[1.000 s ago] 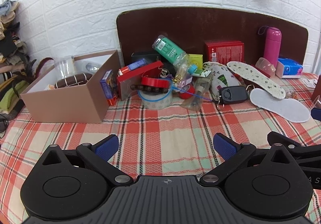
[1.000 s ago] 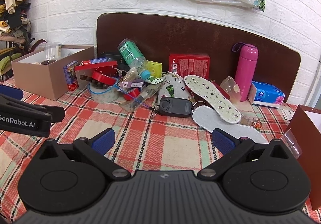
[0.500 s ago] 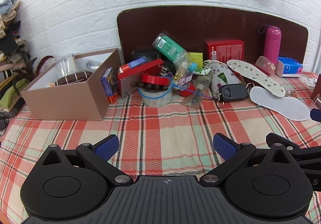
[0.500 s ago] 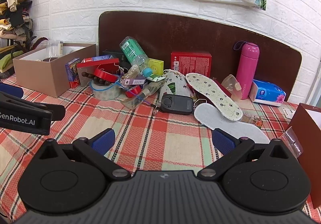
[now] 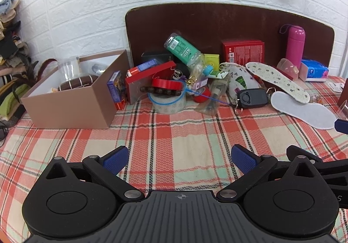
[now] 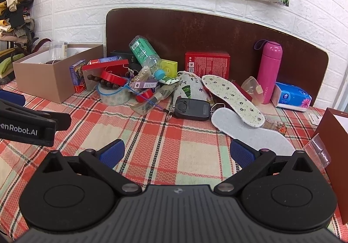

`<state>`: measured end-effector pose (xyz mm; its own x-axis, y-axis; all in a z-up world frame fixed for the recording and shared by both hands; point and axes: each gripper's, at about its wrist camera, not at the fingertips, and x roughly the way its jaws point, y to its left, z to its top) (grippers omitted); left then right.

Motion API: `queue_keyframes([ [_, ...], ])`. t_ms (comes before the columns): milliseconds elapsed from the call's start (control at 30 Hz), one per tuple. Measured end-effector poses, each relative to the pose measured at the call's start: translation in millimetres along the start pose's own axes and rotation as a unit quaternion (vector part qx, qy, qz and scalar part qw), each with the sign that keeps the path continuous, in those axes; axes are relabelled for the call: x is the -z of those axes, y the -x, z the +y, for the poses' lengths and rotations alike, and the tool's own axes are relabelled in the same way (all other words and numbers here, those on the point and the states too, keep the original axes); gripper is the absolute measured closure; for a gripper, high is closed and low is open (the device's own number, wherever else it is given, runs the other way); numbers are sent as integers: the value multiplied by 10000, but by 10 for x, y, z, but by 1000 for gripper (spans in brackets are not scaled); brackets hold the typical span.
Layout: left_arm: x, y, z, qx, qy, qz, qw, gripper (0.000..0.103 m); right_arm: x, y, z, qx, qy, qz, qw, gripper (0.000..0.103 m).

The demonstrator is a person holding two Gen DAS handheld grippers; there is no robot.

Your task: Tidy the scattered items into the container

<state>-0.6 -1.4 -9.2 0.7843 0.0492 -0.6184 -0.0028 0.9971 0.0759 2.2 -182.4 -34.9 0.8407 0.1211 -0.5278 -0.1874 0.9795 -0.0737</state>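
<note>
A brown cardboard box (image 5: 71, 108) stands at the left of the table, with a striped brown item and a clear cup in it; it also shows in the right wrist view (image 6: 54, 77). A heap of items lies beside it: a green bottle (image 5: 184, 51), a red tape roll (image 5: 166, 84), a clear tape roll (image 5: 168, 104), a black key fob (image 5: 252, 98) and two insoles (image 5: 302, 110). My left gripper (image 5: 178, 160) is open and empty above the checked cloth. My right gripper (image 6: 176, 152) is open and empty, short of the key fob (image 6: 192, 109).
A pink flask (image 6: 268, 75), a blue tissue pack (image 6: 292, 97) and a red box (image 6: 207, 64) stand along the brown backboard (image 6: 195, 32). A dark red box (image 6: 338, 156) is at the right edge. The left gripper's body (image 6: 28, 127) shows at the left.
Both grippers have moved slightly back and up from the heap. Both stay open and empty.
</note>
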Motion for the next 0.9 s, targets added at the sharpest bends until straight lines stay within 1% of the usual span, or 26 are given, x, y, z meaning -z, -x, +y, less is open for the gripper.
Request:
queue_keyframes([
  [467,-33,-143,-84,22,-18,113,9999,0,62,-137,-88,-17,-44,100,9999,1],
  [767,-172,-362,-281,-10,-90,243,9997,0,28,-335,-313,-34,-94,125,9999,1],
  [833,-208,-416,-322,24,-74,262,9996,0,21,-385,-369,-71,-83,124,9999,1],
  [900,-256,-486,-384,138,-39,294,9995,0,20,-440,-444,-86,-73,124,9999,1],
])
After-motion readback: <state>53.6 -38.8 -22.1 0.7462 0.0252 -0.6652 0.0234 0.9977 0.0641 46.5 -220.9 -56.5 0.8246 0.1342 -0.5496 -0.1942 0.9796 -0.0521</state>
